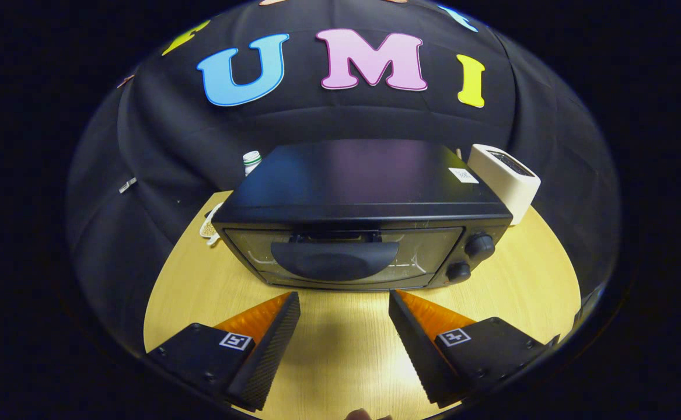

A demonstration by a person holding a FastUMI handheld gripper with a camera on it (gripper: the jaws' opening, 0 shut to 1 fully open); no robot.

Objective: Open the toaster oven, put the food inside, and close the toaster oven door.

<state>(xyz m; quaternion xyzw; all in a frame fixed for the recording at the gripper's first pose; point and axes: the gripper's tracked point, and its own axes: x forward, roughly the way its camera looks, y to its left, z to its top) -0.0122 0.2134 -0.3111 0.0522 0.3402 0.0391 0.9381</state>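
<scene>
A black toaster oven (363, 192) stands on the wooden table (200, 291), just beyond my fingers. Its glass door (422, 256) is closed, with a wide dark handle (334, 259) across the front and two knobs (479, 245) on the right side. My gripper (344, 300) is open above the table, a short way in front of the door and level with the handle, with nothing between its fingers. Through the glass I cannot make out any food.
A white box-shaped appliance (506, 178) stands behind the oven's right corner. A white bottle cap (251, 158) peeks out behind its left corner, and a pale object (209, 227) lies on the table at the oven's left side.
</scene>
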